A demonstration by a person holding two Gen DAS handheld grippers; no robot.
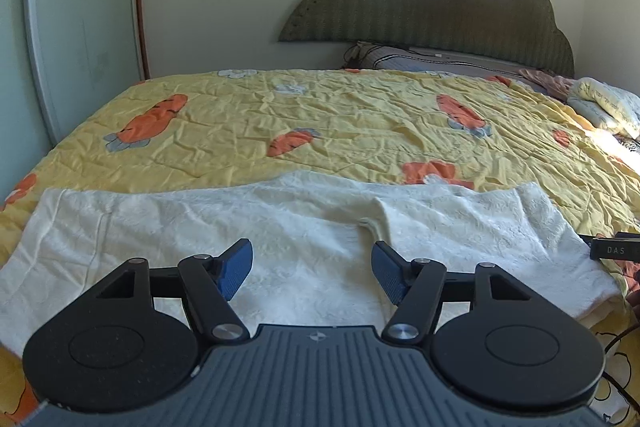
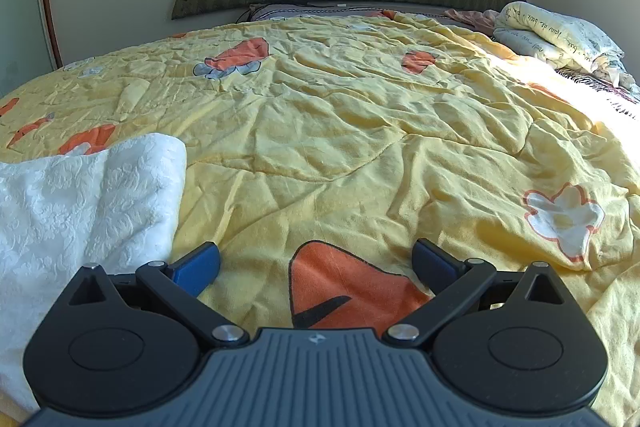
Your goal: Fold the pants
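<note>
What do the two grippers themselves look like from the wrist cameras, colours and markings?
Both match. The left gripper and right gripper have matte black linkage arms with silver pivot pins, round black discs on either side, blue ribbed finger pads, and a grey ridged base bearing a small star-shaped emblem. No sleeves show.

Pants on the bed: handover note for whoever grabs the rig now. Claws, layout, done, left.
Left claw: open, empty, over the middle of the pants.
Right claw: open, empty, over bare quilt just past the pants' right end.
Pants: white, spread sideways across the near edge of the yellow quilt; one flap already lies over near the middle, otherwise unfolded.
Done: laid out, roughly flat.
Left: grip an end, fold across, likely fold again, then smooth.
</note>
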